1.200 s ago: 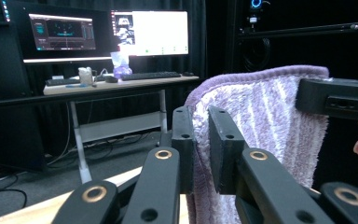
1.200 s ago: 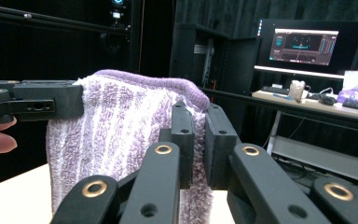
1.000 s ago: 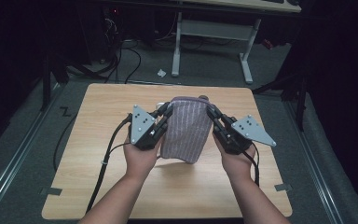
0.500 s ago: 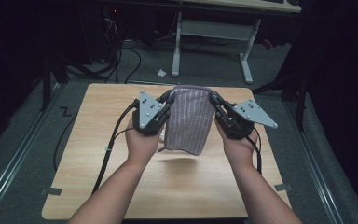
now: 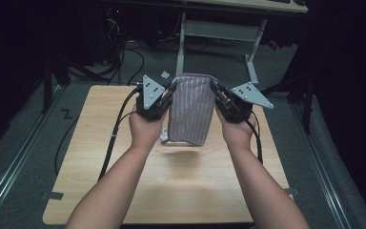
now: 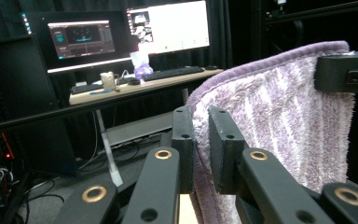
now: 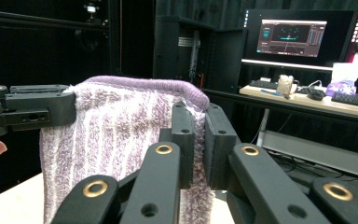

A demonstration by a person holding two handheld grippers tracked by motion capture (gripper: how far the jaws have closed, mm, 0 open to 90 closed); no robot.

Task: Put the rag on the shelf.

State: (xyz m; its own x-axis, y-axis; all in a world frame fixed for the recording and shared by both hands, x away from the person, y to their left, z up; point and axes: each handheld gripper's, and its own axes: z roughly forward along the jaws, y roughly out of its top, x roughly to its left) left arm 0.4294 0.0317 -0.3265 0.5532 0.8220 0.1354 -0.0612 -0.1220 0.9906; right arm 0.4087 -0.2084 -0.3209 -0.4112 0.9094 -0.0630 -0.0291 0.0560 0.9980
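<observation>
Room: dark walls are seen around a pale wooden worktop (image 5: 181, 176); lit monitors (image 6: 168, 25) stand on a desk behind it.
Towel: a purple striped towel (image 5: 190, 109) is held up by its two top corners and hangs clear of the worktop, over its middle.
Left tool: the left tool (image 5: 170, 90) is clamped on the towel's left top corner.
Right tool: the right tool (image 5: 215, 88) is clamped on the right top corner.
Shadow: a faint shadow is cast under the towel's lower edge.
</observation>
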